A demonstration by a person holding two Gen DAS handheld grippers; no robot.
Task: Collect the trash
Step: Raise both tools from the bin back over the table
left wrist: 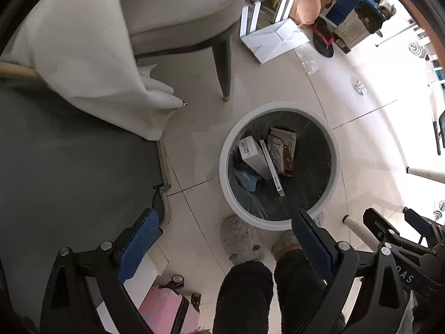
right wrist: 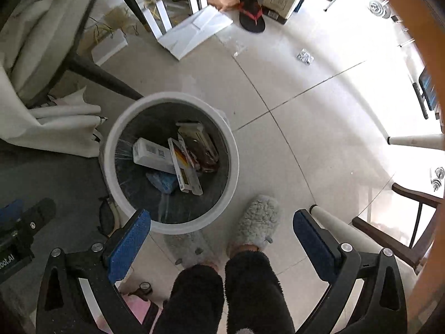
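- Mostly bare tiled floor (right wrist: 292, 144), grey rug (left wrist: 69, 167) at one side.
- Chair (left wrist: 178, 14) with draped white cloth (left wrist: 83, 55) stands near bin.
- White round bin (right wrist: 111, 144) on floor, holding boxes (right wrist: 155, 156), a snack packet (left wrist: 281, 150), blue wad (right wrist: 164, 181).
- Cardboard clutter (left wrist: 303, 2) and a sandal (right wrist: 251, 14) well apart from bin.
- Fuzzy slippers (right wrist: 258, 222) just beside bin.
- Left tongs (left wrist: 222, 239), right tongs (right wrist: 222, 231): both spread wide, empty, above bin edge.

The left gripper (left wrist: 225, 239), jaws wide and empty, points down beside the bin (left wrist: 279, 224) holding boxes (left wrist: 251, 154) at frame centre.
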